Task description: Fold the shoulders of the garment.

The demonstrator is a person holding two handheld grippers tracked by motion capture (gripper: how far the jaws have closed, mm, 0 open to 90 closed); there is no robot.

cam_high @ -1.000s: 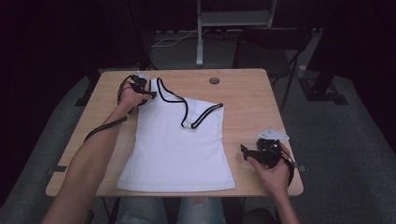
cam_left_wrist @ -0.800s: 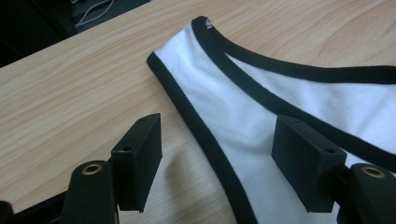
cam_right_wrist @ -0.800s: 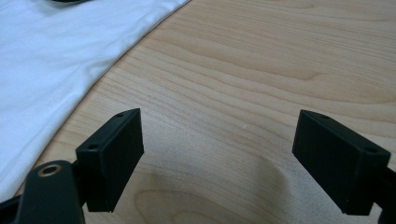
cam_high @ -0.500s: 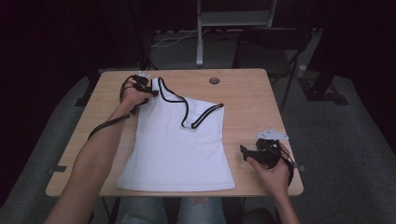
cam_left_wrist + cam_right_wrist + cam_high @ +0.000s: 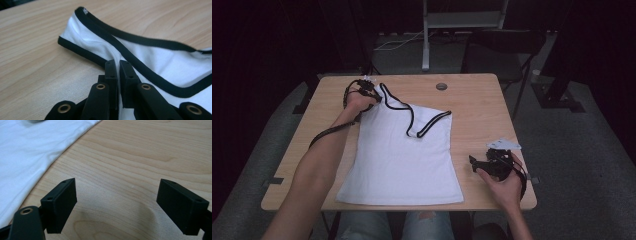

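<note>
Tank top [image 5: 402, 150] strap vanishes between the clamped left gripper [image 5: 117, 65]; right gripper [image 5: 116, 205] gapes.

In the left gripper view, the white top [image 5: 160, 57] runs off the right and bottom edges, and its fabric disappears between the closed jaws of the left gripper [image 5: 117, 65]. In the right gripper view, the same top, left of the right gripper [image 5: 116, 195], is cut by the frame's top and left edges.
</note>
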